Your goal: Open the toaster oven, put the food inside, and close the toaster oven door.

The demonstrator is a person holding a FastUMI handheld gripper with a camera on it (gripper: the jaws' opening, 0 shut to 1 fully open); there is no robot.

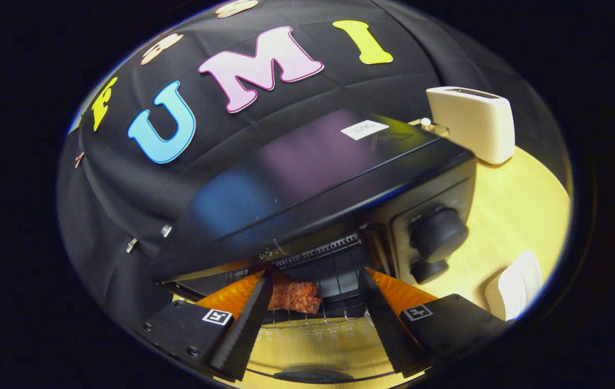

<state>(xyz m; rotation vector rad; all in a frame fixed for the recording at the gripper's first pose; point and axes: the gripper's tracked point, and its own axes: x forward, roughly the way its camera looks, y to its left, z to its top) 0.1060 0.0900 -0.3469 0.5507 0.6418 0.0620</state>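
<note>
Toaster oven (pixel 312 178) open, food (pixel 295 295) inside; tongs (pixel 315 286) spread.

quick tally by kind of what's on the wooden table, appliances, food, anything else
Appliances: 2, the black toaster oven with its door open and the cream slot toaster beyond it.
Food: 1, the reddish-brown meat piece on the oven's rack, between the open jaws of the gripper.
Other: 1, a white object, unclear.
Total: 4

Black toaster oven (pixel 307 183) with dark knobs (pixel 439 233); reddish-brown food (pixel 295 296); cream toaster (pixel 472 123); pale yellow wood surface (pixel 518 210); white cloth (pixel 518 283)
</note>
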